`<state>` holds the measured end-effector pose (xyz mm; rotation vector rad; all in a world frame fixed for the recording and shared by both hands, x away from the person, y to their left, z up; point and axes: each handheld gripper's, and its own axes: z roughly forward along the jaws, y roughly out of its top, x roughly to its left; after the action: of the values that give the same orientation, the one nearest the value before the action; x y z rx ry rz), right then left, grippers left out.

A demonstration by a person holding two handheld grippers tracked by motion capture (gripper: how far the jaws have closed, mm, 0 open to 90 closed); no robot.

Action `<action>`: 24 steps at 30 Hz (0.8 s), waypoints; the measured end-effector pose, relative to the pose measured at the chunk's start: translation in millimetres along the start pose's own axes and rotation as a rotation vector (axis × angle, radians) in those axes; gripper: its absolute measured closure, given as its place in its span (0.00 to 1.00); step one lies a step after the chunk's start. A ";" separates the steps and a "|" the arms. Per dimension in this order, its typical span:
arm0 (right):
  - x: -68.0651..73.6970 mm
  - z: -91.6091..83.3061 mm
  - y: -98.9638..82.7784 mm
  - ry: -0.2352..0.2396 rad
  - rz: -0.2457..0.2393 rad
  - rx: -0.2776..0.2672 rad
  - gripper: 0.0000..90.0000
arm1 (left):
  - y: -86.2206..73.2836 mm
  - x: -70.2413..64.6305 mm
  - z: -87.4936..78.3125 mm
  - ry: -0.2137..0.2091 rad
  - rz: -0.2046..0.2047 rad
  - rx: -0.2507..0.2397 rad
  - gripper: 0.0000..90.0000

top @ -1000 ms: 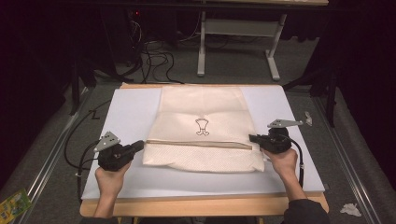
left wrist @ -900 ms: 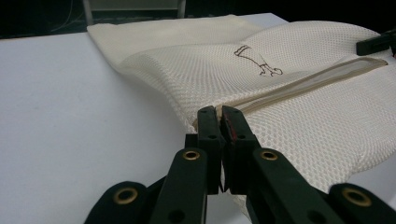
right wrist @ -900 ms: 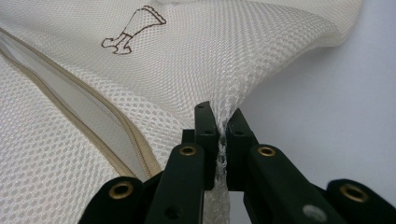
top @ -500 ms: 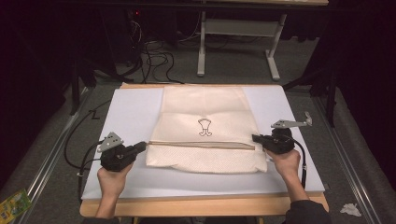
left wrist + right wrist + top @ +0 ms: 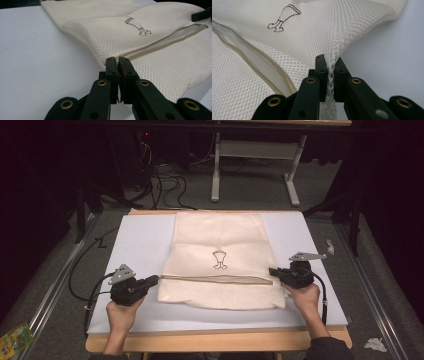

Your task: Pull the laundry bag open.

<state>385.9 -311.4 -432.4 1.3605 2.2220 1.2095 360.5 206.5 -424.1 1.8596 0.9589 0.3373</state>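
A cream mesh bag (image 5: 220,235) with a small dark emblem (image 5: 218,259) and a tan zipper (image 5: 215,279) lies flat on the white board (image 5: 135,235). My left gripper (image 5: 156,280) is at the bag's left edge by the zipper's end. In the left gripper view it (image 5: 117,61) is shut on the edge of the bag (image 5: 162,50). My right gripper (image 5: 271,271) is at the bag's right edge. Its jaws have just eased open slightly, but in the right gripper view it (image 5: 329,61) still pinches a fold of the bag (image 5: 312,32). A hand holds each gripper.
The board rests on a wooden table (image 5: 215,342). Beyond it on the grey floor stand a white metal frame (image 5: 255,170) and loose cables (image 5: 165,180). Crumpled paper (image 5: 374,344) and a green packet (image 5: 12,340) lie on the floor beside the near corners.
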 end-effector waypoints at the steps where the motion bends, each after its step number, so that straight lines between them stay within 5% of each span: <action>1: 0.1 0.7 -0.4 -0.001 0.001 0.001 0.96 | -0.5 0.0 0.4 0.001 0.000 0.004 0.97; 16: 1.4 13.2 -10.5 -0.029 -0.009 0.077 0.92 | -9.4 -2.6 11.6 0.012 0.032 0.094 0.96; 24: 2.7 16.0 -13.4 -0.057 -0.017 0.099 0.85 | -9.9 -4.5 11.2 0.017 0.038 0.069 0.96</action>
<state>385.9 -303.8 -452.0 1.3911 2.2764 1.0538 359.6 198.1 -437.2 1.9424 0.9580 0.3480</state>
